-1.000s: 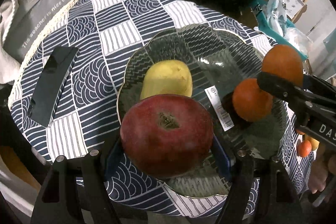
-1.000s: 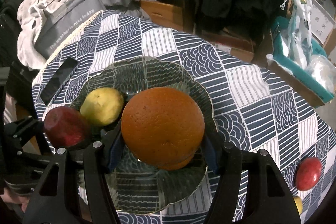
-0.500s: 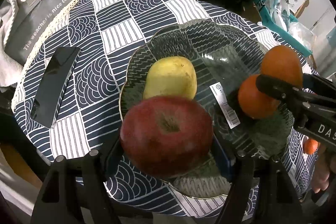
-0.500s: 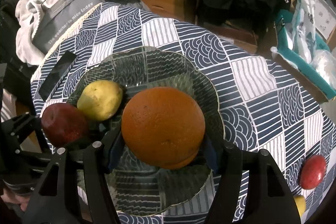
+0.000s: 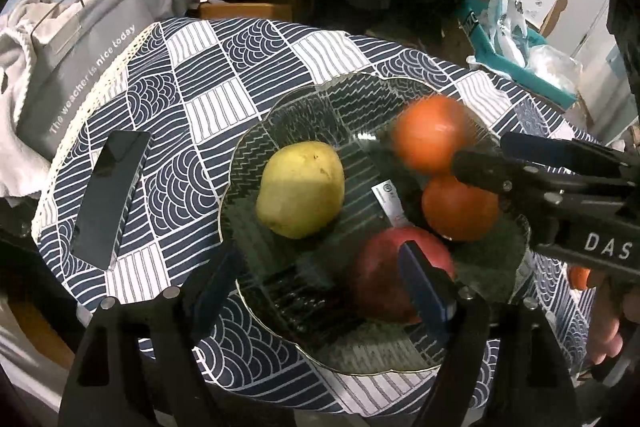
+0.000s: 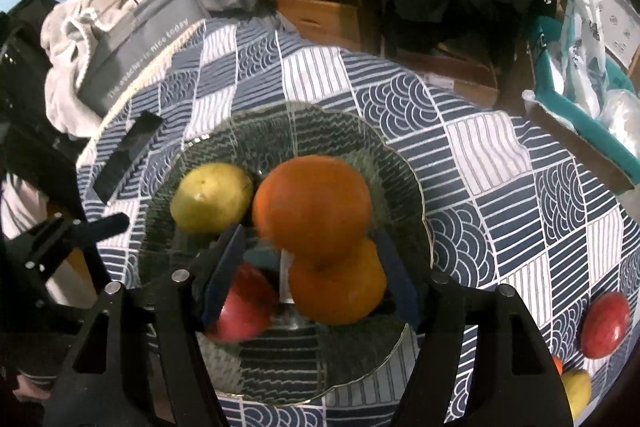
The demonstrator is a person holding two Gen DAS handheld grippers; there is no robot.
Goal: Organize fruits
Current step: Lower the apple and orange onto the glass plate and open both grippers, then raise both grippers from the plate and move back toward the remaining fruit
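Over the glass plate (image 5: 248,291) in the left wrist view, the left gripper (image 5: 320,279) has just been opening: the red apple (image 5: 384,275) it clamped a second ago now lies loose on the plate against the right-hand pad, no longer centred between the fingers, near the yellow pear (image 5: 300,189). From the right wrist view, the right gripper (image 6: 312,267) has likewise been opening, and the large orange (image 6: 314,203) it held has left the pads, blurred and seemingly settling onto a smaller orange (image 6: 340,291) already on the plate. Both fruits look delivered; another red fruit (image 6: 604,323) and smaller ones wait on the tablecloth (image 6: 500,187), so more collecting probably remains.
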